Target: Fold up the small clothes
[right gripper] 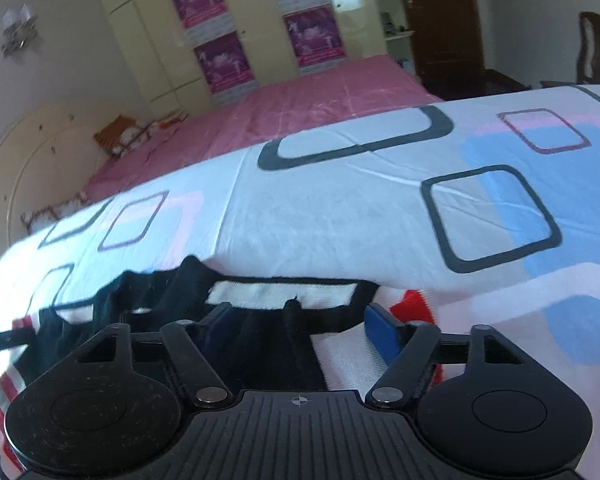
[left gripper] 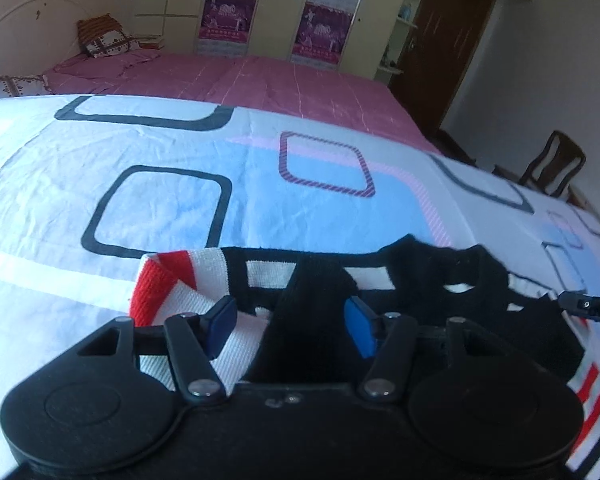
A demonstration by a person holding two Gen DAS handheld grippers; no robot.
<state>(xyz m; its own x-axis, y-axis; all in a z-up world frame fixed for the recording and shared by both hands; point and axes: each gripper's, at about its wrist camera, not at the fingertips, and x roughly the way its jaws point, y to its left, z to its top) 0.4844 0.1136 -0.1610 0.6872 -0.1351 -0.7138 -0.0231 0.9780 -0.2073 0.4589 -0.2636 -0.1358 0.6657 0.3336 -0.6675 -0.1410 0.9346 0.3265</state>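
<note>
A small knitted garment [left gripper: 420, 276], black with white panels and red and white stripes, lies on a patterned sheet [left gripper: 160, 140]. My left gripper [left gripper: 290, 326] is open, its blue pads [left gripper: 360, 330] spread over the garment's black strip near a red and white cuff [left gripper: 160, 284]. My right gripper [right gripper: 300, 332] is open over the same garment [right gripper: 260, 292], one blue pad [right gripper: 382, 334] beside a red patch [right gripper: 416, 304]. The right gripper's tip [left gripper: 592, 308] shows at the far right of the left wrist view.
The white sheet with blue, pink and dark square outlines [right gripper: 380, 208] lies on a bed with a pink cover [left gripper: 260, 80]. Pillows [left gripper: 104, 40] sit at the headboard. A wardrobe with purple posters [left gripper: 320, 12], a brown door [left gripper: 452, 40] and a wooden chair [left gripper: 552, 168] stand beyond.
</note>
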